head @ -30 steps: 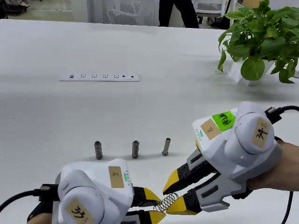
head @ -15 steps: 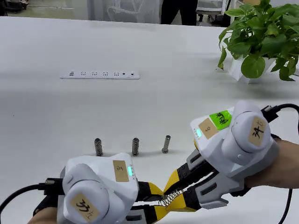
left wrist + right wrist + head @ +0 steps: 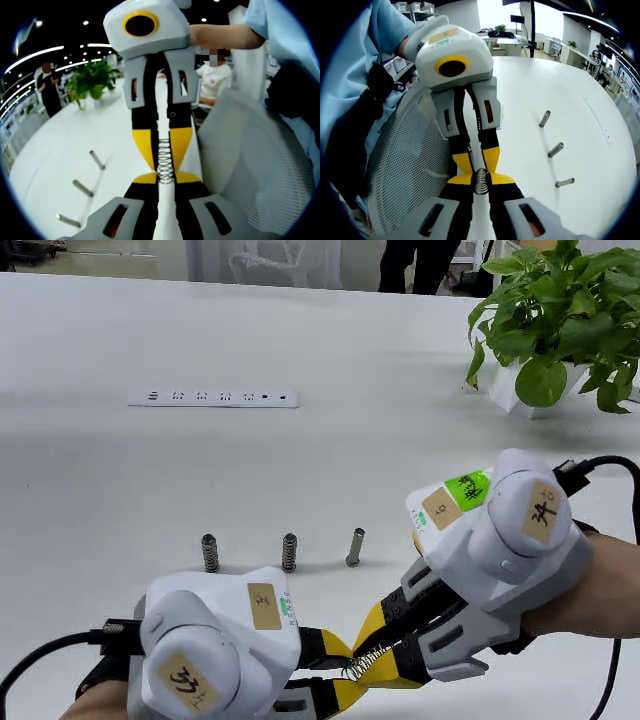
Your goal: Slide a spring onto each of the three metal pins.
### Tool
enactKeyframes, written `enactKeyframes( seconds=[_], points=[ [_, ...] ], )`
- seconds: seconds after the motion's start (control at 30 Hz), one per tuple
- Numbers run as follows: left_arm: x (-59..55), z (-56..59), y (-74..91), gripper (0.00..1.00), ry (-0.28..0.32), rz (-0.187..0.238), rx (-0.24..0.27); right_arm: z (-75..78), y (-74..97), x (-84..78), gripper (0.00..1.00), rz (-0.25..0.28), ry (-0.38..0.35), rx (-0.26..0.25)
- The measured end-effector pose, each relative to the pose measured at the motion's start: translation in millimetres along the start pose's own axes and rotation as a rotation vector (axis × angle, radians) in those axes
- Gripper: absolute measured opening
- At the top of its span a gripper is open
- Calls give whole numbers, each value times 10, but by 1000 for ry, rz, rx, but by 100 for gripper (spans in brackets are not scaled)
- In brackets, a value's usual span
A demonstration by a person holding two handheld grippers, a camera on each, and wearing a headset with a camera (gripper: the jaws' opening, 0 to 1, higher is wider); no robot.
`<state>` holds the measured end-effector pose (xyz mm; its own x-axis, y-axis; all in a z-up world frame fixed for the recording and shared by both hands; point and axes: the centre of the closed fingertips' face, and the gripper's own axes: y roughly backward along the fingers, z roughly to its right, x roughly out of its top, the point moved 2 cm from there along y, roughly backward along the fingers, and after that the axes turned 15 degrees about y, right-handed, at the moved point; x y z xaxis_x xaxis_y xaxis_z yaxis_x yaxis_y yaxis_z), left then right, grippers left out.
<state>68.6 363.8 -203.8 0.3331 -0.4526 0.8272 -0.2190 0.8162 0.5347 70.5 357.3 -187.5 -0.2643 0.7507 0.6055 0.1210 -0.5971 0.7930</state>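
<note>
Three metal pins stand in a row on the white table. The left pin (image 3: 210,553) and the middle pin (image 3: 289,552) each carry a spring. The right pin (image 3: 355,547) is bare, also seen as a bare pin (image 3: 565,183). A loose spring (image 3: 362,663) hangs above the table's near edge, gripped at both ends. My left gripper (image 3: 335,677) is shut on one end, and my right gripper (image 3: 388,660) is shut on the other. In the left gripper view the spring (image 3: 165,161) runs between the two pairs of yellow tips.
A white power strip (image 3: 213,399) lies further back on the table. A potted plant (image 3: 555,320) stands at the back right. A mesh chair (image 3: 405,165) sits by the near edge. A person (image 3: 420,265) stands beyond the far side.
A second ago my right gripper stood open around the spring held by my left gripper. Its jaws have since closed on the spring, and both grippers have shifted slightly.
</note>
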Motion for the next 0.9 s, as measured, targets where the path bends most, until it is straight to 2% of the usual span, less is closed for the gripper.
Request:
enactKeyframes(
  seconds=[0.2,0.4,0.6,0.7,0.8,0.9],
  points=[
    [4,-29,5,11,-1,13,20,35,1,-14,12,-5,5,-4],
    [-64,-140,54,15,31,21,65,86,-12,-111,12,-31,8,-15],
    [-187,-318,207,21,89,35,146,78,-7,-271,12,-78,11,0],
    [-256,-406,325,24,142,49,184,103,14,-318,12,-92,13,-5],
    [-319,-492,423,31,161,53,229,150,36,-340,12,-101,14,-10],
    [-348,-557,525,36,195,82,262,196,48,-369,12,-114,20,-4]
  ],
)
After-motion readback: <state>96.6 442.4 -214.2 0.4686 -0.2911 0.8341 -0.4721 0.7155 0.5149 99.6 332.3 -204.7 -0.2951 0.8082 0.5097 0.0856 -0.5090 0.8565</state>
